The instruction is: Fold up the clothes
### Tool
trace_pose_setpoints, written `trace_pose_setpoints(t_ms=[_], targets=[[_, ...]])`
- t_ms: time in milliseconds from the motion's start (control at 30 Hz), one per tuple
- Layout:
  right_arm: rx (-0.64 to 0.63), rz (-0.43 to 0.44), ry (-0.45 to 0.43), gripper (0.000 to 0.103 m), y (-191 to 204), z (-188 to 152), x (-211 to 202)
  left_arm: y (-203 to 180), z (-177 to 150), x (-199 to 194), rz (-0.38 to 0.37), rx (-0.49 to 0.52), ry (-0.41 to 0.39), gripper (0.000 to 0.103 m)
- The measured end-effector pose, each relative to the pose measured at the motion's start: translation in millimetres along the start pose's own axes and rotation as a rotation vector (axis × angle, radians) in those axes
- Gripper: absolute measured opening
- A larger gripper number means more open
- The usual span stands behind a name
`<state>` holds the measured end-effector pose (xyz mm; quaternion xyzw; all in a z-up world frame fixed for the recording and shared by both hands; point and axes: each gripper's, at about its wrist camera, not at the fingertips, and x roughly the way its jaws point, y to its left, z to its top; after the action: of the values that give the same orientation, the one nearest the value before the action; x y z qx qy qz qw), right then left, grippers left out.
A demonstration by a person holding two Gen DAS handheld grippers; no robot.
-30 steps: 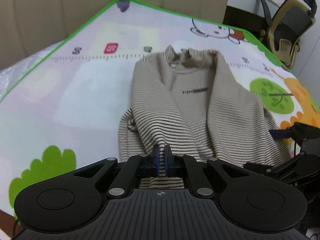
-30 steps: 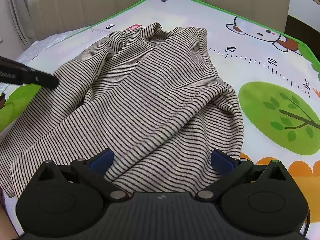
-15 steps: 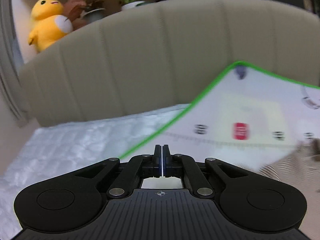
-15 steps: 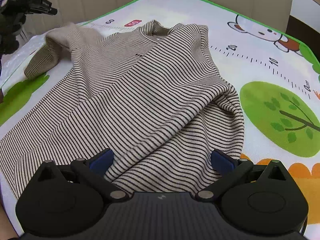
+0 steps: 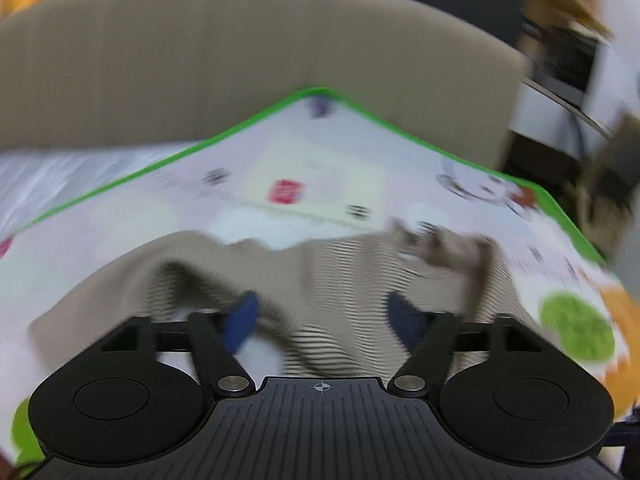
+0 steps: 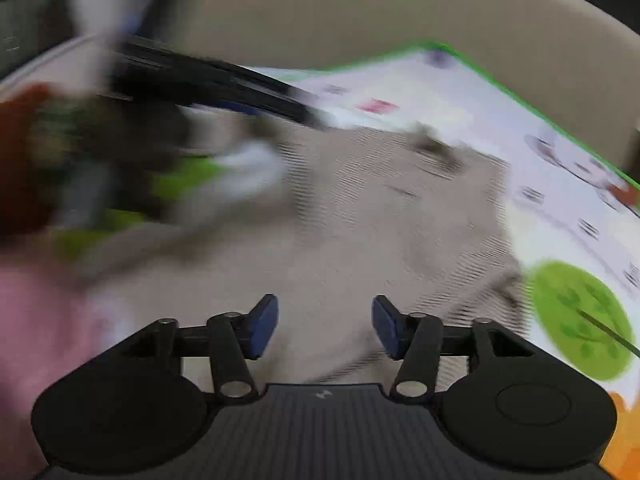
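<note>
Striped sweater on play mat — left gripper, right gripper, jaws apart

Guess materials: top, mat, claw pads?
Top: looks like a soft knit, beige with thin dark stripes; it rumples into loose folds. Blur hides the weave.
Mat: seems a smooth printed foam or plastic sheet, slightly glossy, with cartoon prints and a green edge; which one is unclear.
Pads: blue, matte, probably rubber, on black hard-plastic links of the right claw.
</note>
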<state>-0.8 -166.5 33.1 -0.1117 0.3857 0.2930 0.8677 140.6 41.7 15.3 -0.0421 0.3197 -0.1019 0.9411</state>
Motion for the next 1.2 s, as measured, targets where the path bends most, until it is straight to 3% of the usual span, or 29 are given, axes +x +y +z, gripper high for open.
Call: trace_pose_setpoints(t_ms=[67, 167, 233, 300, 400, 500, 600, 700, 833, 933, 1033, 1200], targets=[[-0.030, 0.062, 0.004, 0.073, 25.3, -4.7, -0.8, -7.6, -8.0, 5.0, -0.025, 0.005, 0.000, 0.086], [-0.130, 0.033, 0.064, 0.068, 59.2, -20.4, 28.7, -6.8, -26.1, 13.5, -0.044, -0.004, 0.066, 0.087], [-0.215, -0.025, 0.115, 0.024, 72.8, -31.5, 50.3, 1.4, -40.1, 20.3, -0.026, -0.037, 0.171, 0.087], [-0.223, -0.048, 0.114, 0.010, 67.8, -29.7, 51.8, 14.2, -49.8, 23.4, -0.004, -0.087, 0.268, 0.084], [-0.133, -0.113, 0.055, 0.009, 31.5, -7.9, 27.8, 29.4, -48.0, 18.5, 0.004, -0.158, 0.313, 0.083], [-0.006, -0.285, -0.040, 0.009, -38.7, 18.9, -14.7, 42.0, -43.9, 17.4, -0.004, -0.254, 0.346, 0.083], [0.166, -0.483, -0.142, 0.009, -122.0, 45.7, -64.3, 42.4, -46.4, 15.0, -0.005, -0.254, 0.381, 0.085], [0.319, -0.628, -0.217, 0.009, -185.3, 59.5, -103.3, 39.9, -51.2, 7.3, -0.019, -0.290, 0.407, 0.090], [0.458, -0.666, -0.263, 0.009, -222.9, 61.8, -119.2, 34.7, -47.3, -1.1, -0.062, -0.299, 0.359, 0.090], [0.557, -0.691, -0.296, 0.003, -248.7, 63.6, -130.3, 31.6, -32.5, -4.1, -0.077, -0.217, 0.232, 0.093], [0.572, -0.695, -0.309, 0.000, -257.6, 71.5, -126.7, 38.9, -18.1, -3.4, -0.068, -0.178, 0.135, 0.096], [0.515, -0.695, -0.307, 0.000, -244.6, 91.9, -126.0, 75.2, -17.7, 5.0, -0.045, -0.365, 0.187, 0.096]])
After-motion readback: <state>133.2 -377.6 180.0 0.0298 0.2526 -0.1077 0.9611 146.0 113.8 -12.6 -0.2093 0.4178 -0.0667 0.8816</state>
